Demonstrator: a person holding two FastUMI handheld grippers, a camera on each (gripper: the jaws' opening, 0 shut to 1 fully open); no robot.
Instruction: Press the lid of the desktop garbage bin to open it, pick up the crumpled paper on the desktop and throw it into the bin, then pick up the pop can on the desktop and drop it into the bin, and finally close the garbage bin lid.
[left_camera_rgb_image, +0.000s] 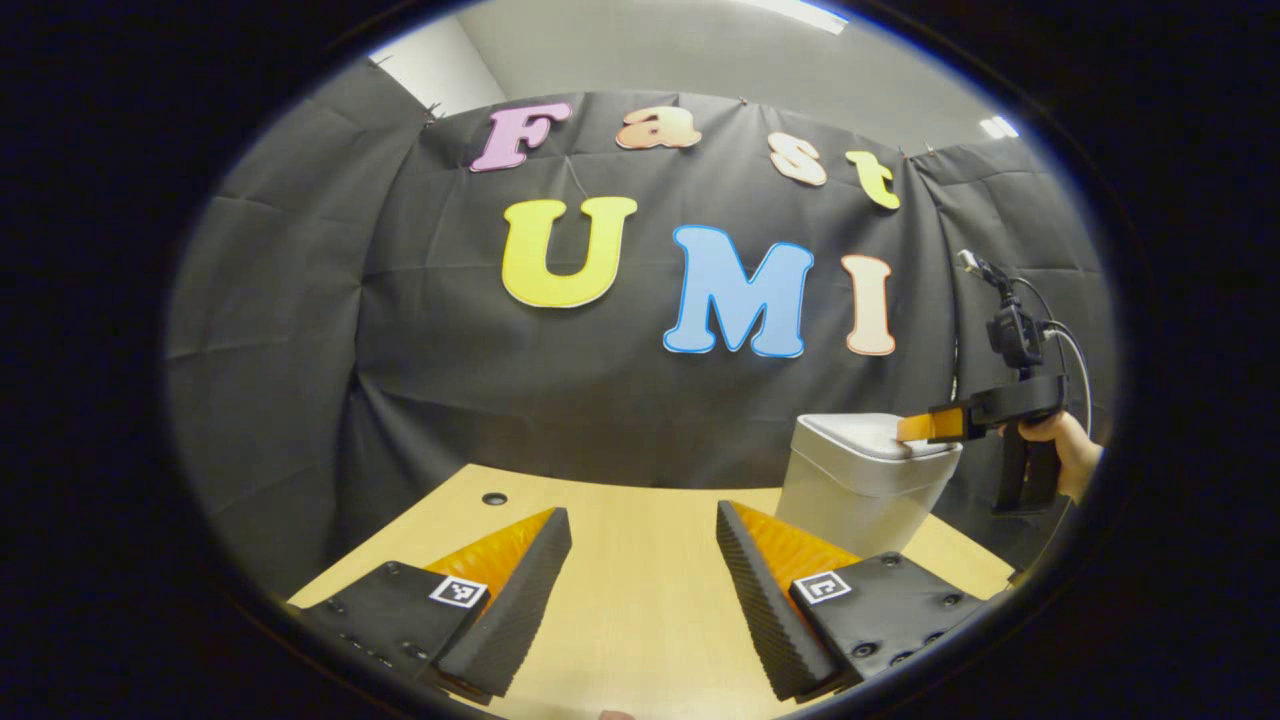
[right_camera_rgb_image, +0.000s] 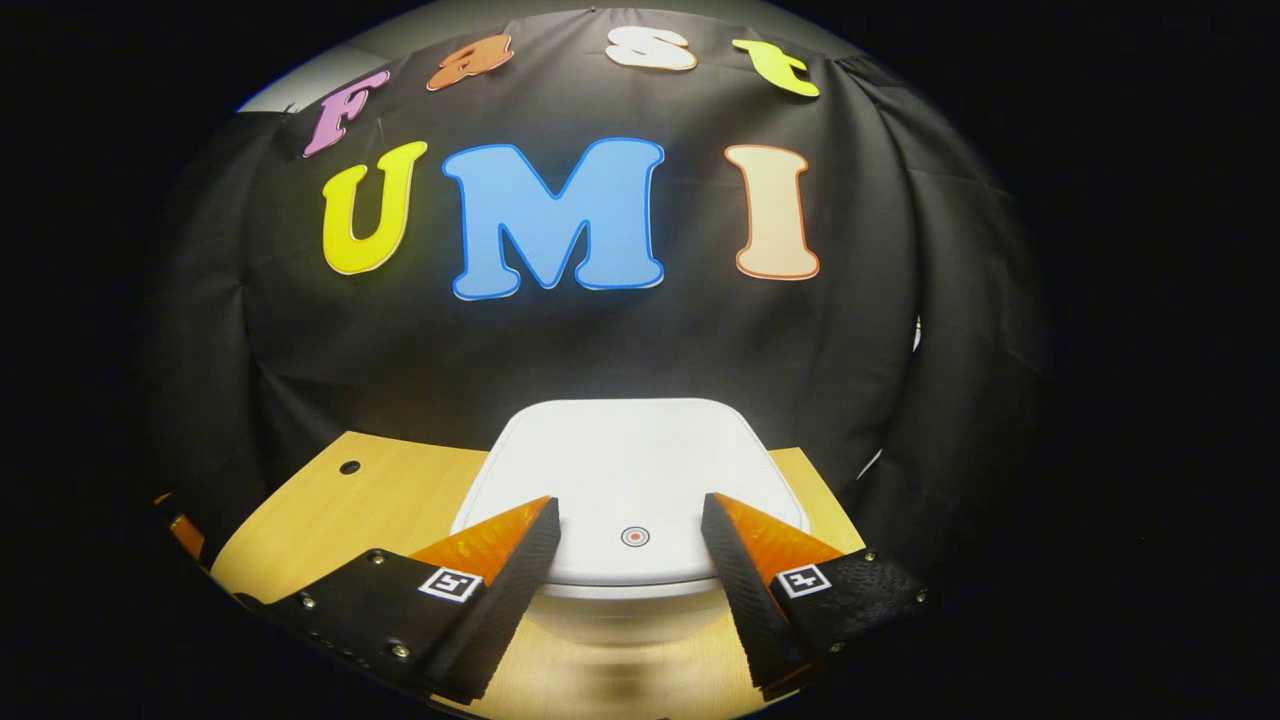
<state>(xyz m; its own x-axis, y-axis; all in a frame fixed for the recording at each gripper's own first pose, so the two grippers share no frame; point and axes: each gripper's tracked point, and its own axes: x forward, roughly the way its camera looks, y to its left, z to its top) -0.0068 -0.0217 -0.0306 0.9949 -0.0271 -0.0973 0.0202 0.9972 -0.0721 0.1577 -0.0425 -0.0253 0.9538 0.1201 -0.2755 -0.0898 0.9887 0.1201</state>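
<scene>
A: In the left gripper view, what did you count?

B: One garbage bin (left_camera_rgb_image: 862, 482) on the wooden desktop (left_camera_rgb_image: 640, 590), lid (left_camera_rgb_image: 872, 436) down, far right. The left gripper (left_camera_rgb_image: 643, 560) hung over bare wood, jaws wide apart, holding nothing. The right gripper (left_camera_rgb_image: 915, 428), held by a hand (left_camera_rgb_image: 1068, 448), reached over the lid; I couldn't tell from there how far it gaped.

A: And the right gripper view?

B: One bin again (right_camera_rgb_image: 630, 610). The right gripper (right_camera_rgb_image: 629, 545) stood wide apart above the closed lid (right_camera_rgb_image: 630, 470), flanking its round mark (right_camera_rgb_image: 635, 537), gripping nothing.
</scene>
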